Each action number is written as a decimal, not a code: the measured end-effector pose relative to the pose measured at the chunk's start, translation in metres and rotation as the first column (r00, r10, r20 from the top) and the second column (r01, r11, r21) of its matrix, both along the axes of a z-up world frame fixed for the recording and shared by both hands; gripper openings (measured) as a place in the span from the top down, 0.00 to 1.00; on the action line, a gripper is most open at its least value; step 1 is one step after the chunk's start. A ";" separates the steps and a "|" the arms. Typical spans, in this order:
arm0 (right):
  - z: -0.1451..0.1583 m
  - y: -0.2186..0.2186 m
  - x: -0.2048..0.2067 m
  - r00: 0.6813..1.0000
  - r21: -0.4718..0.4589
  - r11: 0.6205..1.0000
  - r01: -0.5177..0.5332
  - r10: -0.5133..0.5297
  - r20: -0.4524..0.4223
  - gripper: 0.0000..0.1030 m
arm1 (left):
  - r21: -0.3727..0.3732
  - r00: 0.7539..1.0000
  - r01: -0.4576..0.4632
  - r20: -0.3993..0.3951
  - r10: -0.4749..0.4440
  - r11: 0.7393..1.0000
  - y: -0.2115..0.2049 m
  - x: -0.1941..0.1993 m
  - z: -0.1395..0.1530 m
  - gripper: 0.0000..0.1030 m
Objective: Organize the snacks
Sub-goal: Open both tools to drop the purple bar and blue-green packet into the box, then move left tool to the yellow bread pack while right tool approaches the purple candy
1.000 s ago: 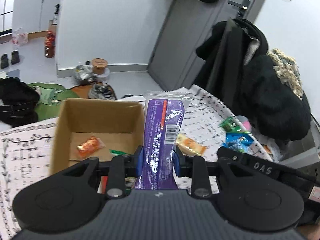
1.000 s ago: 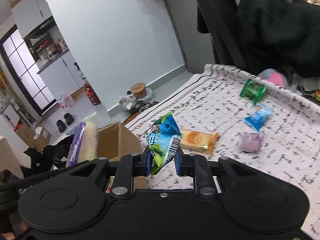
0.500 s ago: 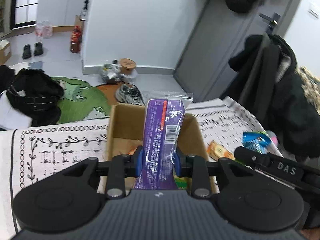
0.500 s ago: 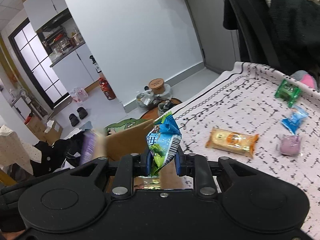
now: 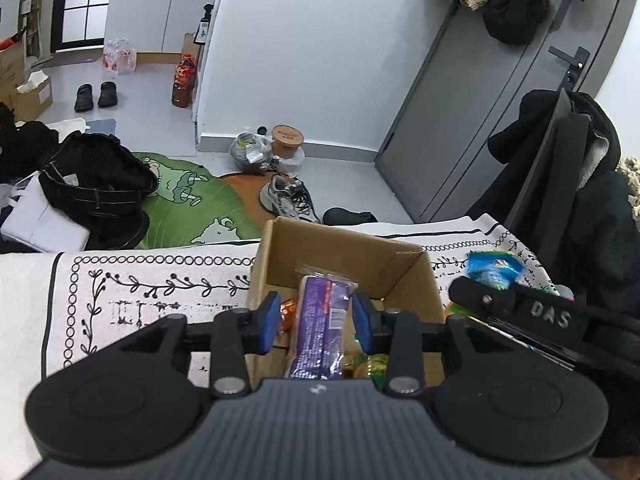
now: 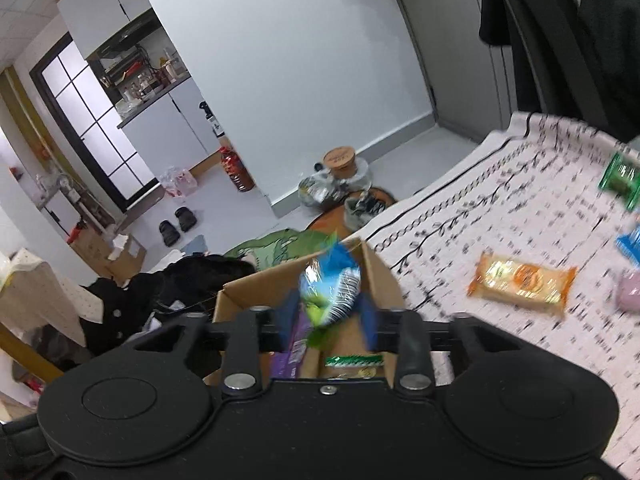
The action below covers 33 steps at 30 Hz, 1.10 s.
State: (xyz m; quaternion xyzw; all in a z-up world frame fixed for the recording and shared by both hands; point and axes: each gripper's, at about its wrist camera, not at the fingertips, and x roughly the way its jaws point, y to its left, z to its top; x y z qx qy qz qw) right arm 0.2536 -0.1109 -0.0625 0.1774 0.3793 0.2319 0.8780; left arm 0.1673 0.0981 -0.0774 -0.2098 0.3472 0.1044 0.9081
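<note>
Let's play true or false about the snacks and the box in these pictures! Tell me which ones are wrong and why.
1. The purple packet is over the cardboard box. True.
2. The left gripper squeezes the purple packet tight. False: its jaws are opening, with gaps beside the packet.
3. An orange snack packet lies on the patterned cloth. True.
4. The cardboard box is empty. False: snacks lie inside it.
5. The right gripper has a blue and green packet between its opening jaws. True.
</note>
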 end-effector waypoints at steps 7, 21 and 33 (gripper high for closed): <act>-0.007 -0.014 -0.009 1.000 -0.023 1.000 0.003 -0.003 -0.004 0.44 | 0.043 1.000 0.019 -0.002 -0.019 0.999 -0.005 0.000 -0.001 0.38; -0.007 -0.075 -0.008 0.992 -0.116 0.985 0.129 -0.129 0.006 0.23 | 0.046 0.996 0.086 0.015 -0.087 0.995 -0.040 0.017 -0.002 0.19; -0.028 -0.143 0.005 0.965 -0.196 0.948 0.251 -0.261 -0.030 0.17 | 0.041 0.990 0.138 0.007 -0.139 0.990 -0.091 0.051 -0.003 0.16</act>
